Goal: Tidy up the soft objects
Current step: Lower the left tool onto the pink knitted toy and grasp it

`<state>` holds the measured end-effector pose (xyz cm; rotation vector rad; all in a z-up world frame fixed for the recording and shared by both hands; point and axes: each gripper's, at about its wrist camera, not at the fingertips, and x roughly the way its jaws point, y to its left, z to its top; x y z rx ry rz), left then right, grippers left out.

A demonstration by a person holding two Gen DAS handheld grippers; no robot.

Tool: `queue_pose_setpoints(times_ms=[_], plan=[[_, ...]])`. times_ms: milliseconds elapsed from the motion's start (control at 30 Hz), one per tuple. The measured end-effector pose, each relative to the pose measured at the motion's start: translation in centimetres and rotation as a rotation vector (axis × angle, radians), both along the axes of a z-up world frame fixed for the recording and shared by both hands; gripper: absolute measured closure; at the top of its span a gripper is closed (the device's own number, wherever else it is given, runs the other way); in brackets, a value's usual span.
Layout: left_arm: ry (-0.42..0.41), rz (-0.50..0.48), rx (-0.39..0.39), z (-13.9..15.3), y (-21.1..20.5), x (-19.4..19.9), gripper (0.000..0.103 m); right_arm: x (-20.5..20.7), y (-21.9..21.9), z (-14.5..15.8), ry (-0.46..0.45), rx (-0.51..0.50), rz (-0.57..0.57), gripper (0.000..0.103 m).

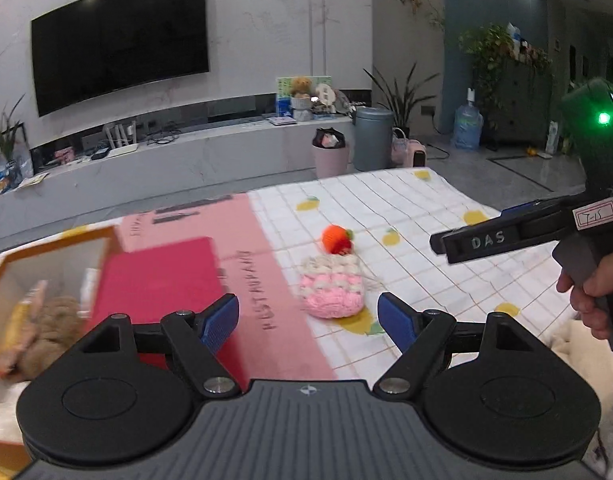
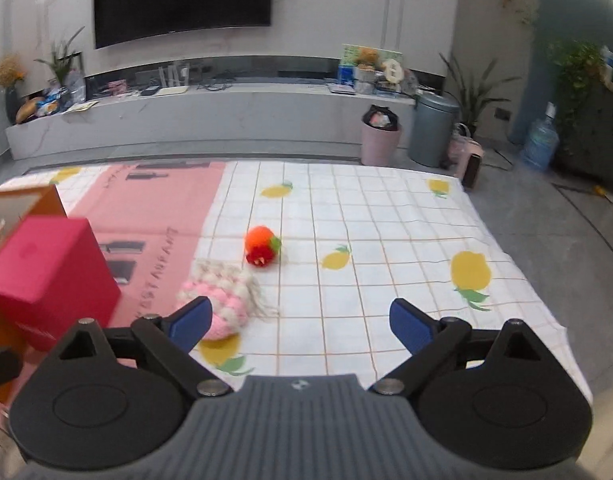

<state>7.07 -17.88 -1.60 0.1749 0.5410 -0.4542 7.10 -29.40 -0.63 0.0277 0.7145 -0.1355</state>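
Both tongs, left (image 1: 308,318) and right (image 2: 300,322), wide and empty. Pink knit pouch (image 1: 332,290) and orange toy (image 1: 337,240) lie mid-cloth (image 1: 426,216). Risk: soft pouch squashes and slips, or its loose fringe snags.

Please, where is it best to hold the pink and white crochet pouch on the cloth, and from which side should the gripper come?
Probably across the middle of the pink and white crochet pouch, coming down from above and the near side. It lies flat on the checked cloth, soft and wider than tall, so pads can pinch its sides. Avoid the loose strings. The left gripper is open before it.
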Motion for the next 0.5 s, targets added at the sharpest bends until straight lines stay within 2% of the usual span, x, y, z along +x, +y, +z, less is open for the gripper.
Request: queue_pose_setpoints(times_ms=[67, 167, 267, 367, 500], plan=[[0.025, -0.016, -0.014, -2.0, -1.9, 0.9, 0.01, 0.9, -1.1, -1.6, 0.049, 0.003, -0.043, 0.009], [0.054, -0.066, -0.072, -4.4, -3.8, 2.0, 0.01, 1.9, -4.0, -2.9, 0.082, 0.114, -0.141, 0.009], [0.062, -0.106, -0.09, -6.4, -5.9, 4.1, 0.01, 0.9, -6.8, -3.4, 0.048, 0.197, -0.248, 0.009], [0.066, -0.068, -0.085, -8.1, -7.3, 6.2, 0.009, 0.6, -8.0, -4.3, 0.076, 0.244, -0.28, 0.009], [0.104, -0.012, -0.09, -9.4, -7.9, 9.2, 0.009, 1.4, -8.6, -5.1, 0.1, 0.235, -0.296, 0.009]])
